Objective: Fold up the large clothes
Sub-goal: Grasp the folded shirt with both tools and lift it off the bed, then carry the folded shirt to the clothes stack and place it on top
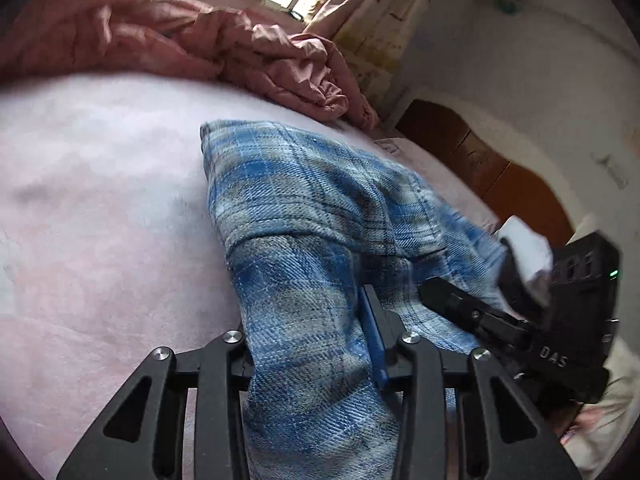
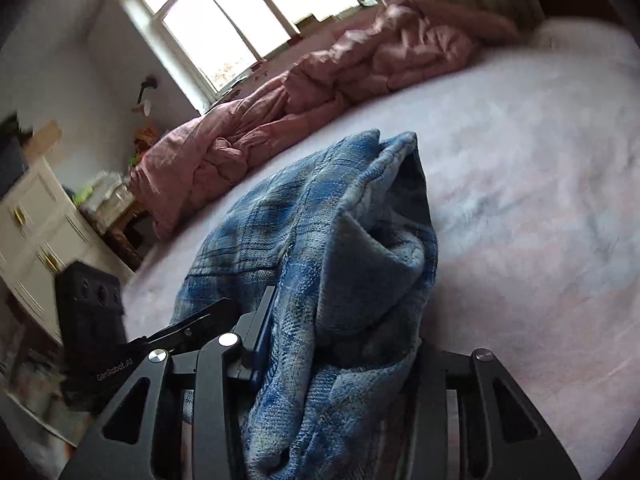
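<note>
A blue and grey plaid garment (image 1: 304,216) lies bunched on the pale pink bed (image 1: 100,208). My left gripper (image 1: 316,344) is shut on a thick fold of it; the cloth runs up between the fingers. My right gripper (image 2: 336,344) is shut on another bunched fold of the same garment (image 2: 344,240), lifted a little off the bed (image 2: 520,200). The right gripper also shows at the right of the left wrist view (image 1: 452,292), touching the cloth. The left gripper shows at the lower left of the right wrist view (image 2: 208,316).
A crumpled pink duvet (image 1: 200,36) (image 2: 320,92) lies along the far side of the bed under a window (image 2: 240,12). A wooden headboard (image 1: 480,160) stands at the right. White drawers (image 2: 36,232) and a cluttered nightstand stand beside the bed.
</note>
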